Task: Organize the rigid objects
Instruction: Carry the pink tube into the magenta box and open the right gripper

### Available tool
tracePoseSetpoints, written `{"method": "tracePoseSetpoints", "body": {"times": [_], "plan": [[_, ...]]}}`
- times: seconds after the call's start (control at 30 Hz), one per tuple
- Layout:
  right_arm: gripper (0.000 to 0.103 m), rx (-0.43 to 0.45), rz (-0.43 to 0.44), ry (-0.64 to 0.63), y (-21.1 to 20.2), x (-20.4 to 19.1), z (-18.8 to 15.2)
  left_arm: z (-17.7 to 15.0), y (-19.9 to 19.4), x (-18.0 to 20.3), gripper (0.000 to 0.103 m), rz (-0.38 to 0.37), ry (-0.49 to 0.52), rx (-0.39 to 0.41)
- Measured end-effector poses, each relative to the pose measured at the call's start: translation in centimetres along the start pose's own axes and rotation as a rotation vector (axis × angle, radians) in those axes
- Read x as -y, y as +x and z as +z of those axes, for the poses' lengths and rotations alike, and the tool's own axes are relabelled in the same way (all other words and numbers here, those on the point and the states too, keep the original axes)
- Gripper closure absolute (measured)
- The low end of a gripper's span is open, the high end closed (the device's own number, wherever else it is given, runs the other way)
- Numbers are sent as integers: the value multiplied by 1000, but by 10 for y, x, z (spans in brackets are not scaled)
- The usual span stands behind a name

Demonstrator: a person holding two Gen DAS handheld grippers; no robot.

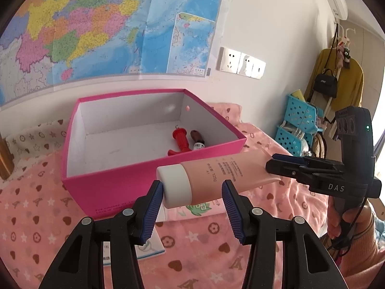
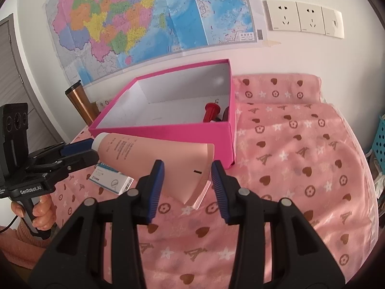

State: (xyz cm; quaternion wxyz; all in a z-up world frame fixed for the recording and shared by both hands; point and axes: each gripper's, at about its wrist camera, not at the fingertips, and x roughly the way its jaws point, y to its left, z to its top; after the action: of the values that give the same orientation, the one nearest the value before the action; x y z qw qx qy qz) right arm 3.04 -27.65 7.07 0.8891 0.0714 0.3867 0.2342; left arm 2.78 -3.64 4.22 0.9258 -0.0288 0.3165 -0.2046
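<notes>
Black plastic left gripper (image 1: 192, 198) and right gripper (image 2: 187, 180) carry ribbed blue fingers (image 1: 151, 212), silver screws, white lettering.

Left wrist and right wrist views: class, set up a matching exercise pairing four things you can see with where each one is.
Things:
1. pink plastic tube with white cap
2. red plastic handle-shaped piece
3. small white and blue carton
4. copper-coloured metal tumbler

Places:
A. inside the pink cardboard box
B. standing behind the box
C. held between both grippers
D. lying on the pink blanket

Pairs: 1-C, 2-A, 3-D, 4-B
</notes>
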Motion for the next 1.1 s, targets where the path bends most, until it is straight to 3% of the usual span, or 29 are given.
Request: {"method": "tracePoseSetpoints", "body": {"times": [1.1], "plan": [[59, 48, -18, -44, 11, 6, 44, 31, 18, -9, 52, 25, -5, 24]]}}
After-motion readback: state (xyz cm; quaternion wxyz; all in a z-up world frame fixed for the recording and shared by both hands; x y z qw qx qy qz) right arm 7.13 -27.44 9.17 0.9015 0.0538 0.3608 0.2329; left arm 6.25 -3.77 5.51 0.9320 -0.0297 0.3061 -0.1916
